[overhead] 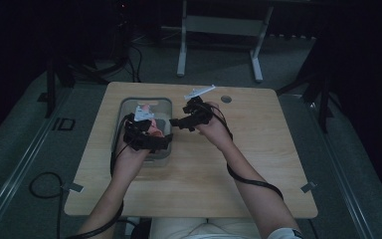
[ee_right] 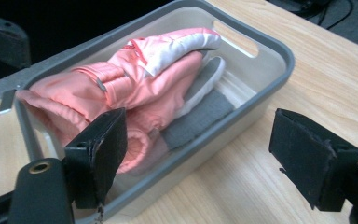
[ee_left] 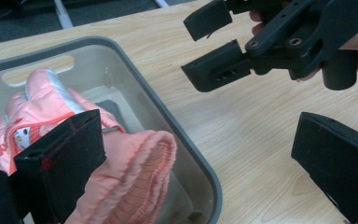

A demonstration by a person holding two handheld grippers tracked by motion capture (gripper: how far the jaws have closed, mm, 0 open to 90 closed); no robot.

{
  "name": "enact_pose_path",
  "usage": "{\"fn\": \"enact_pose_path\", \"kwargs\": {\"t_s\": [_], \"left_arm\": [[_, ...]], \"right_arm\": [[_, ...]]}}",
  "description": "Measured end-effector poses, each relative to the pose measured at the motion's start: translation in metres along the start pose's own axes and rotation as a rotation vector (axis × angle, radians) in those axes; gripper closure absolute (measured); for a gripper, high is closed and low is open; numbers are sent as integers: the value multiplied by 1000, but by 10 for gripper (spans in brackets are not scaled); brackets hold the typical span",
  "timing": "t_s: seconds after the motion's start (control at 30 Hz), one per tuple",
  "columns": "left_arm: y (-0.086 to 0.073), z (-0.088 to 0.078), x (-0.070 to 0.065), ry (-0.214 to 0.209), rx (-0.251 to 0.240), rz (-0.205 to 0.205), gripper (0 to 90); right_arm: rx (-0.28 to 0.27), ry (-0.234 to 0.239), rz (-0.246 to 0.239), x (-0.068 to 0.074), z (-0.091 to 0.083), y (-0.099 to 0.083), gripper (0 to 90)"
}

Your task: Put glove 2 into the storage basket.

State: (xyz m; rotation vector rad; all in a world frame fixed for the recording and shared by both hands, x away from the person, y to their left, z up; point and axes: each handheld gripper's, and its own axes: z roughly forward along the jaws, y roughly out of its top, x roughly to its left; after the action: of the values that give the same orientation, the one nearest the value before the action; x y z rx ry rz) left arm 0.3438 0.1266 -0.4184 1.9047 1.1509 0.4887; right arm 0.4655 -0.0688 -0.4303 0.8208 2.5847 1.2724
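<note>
Black tongs (overhead: 175,122) level, beside tub (overhead: 129,103)

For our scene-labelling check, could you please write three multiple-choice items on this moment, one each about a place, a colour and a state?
1. Where does the glove lie?
A. in the grey tub
B. on the bare table
C. on the floor

2. What is the glove's main colour?
A. blue
B. pink
C. green

3. How do the right tongs stand?
A. shut on the glove
B. shut on the tub
C. open

Key: 1 A, the tub walls surround the glove; 2 B, its padding is pink with a white patch; 3 C, the right tongs have wide-apart jaws with nothing between them.
</note>
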Motion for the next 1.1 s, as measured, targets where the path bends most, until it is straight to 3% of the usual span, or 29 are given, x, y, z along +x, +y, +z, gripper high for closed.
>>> {"fn": "enact_pose_path", "kwargs": {"t_s": [0.17, 0.23, 0.3, 0.37, 0.57, 0.77, 1.1], "left_arm": [[-2, 1, -4, -10, -1, 3, 19], [-3, 0, -15, -13, -9, 40, 20], [-3, 0, -17, -16, -12, 45, 20], [-3, 1, -22, -41, -9, 53, 19], [-5, 3, -38, -61, -10, 93, 20], [-11, 7, -51, -99, -20, 97, 19], [-24, 21, -72, -152, 7, 142, 19]], "right_arm": [[-3, -14, -9, -1, -2, -6, 189], [3, -24, 0, -7, -3, -13, 189], [6, -25, 9, -10, -4, -17, 189], [9, -27, 12, -11, -4, -20, 189], [20, -43, 15, -18, -6, -31, 188], [26, -55, 17, -24, -10, -42, 187], [48, -95, 43, -36, -12, -65, 185]]}}
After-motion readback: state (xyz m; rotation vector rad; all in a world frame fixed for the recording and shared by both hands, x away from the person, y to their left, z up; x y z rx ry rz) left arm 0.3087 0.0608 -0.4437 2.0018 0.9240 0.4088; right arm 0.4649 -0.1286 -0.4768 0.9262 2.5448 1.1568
